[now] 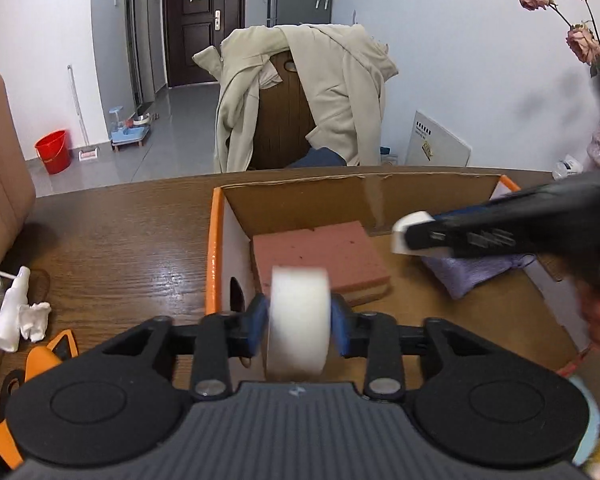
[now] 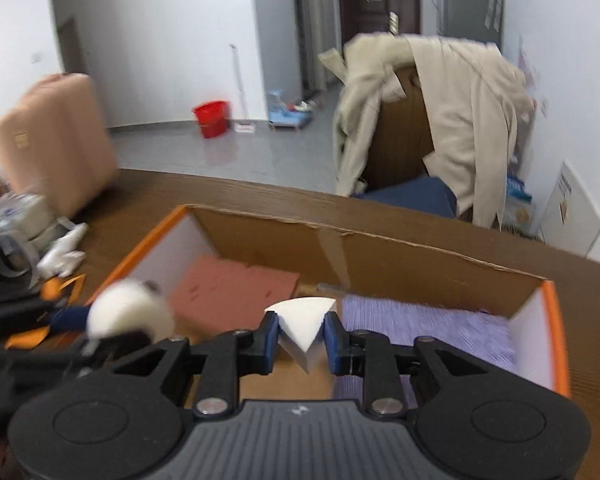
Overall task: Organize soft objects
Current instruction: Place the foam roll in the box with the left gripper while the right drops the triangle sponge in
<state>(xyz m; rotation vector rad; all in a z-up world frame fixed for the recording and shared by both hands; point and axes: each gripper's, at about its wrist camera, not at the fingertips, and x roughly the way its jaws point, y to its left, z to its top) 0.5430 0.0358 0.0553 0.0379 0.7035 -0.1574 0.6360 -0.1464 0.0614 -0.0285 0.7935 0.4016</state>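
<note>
White foam disc sits upright on edge between the pads of the left gripper, just over the near-left part of the cardboard box. Pads look to be touching both flat faces, so I read it as a light pinch, not a hard squeeze; disc isn't visibly crushed. Right gripper pinches a white foam wedge by its two slanted sides, tip pointing down toward the cam, hanging over box middle. Both carried pieces are already inside the box footprint afaict.

Already in box: pink sponge block at left-centre, purple cloth at right.

Step in hand, my read: drop-off of both pieces.
- Disc: will roll if let go on edge. Better to lower it close to the floor, or tip it flat before spreading the pads. Bare floor in front of the sponge looks like the best spot.
- Wedge: grip is on sloped faces, so it can squirt out w/ any extra squeeze. Keep pressure low, release low. Bare strip betw. sponge and cloth is free but narrow.

Edges/room:
- Orange-trimmed left wall is just beside the left pads; wall has a cut-out hole, don't snag it.
- Far wall is taller w/ a ragged top edge, well clear of both.
- The two grippers are near each other over the box; in the left view the right one crosses above the cloth. Stagger the releases, don't cross.
- Table left of box has a spray bottle and tissue, well apart.
</note>
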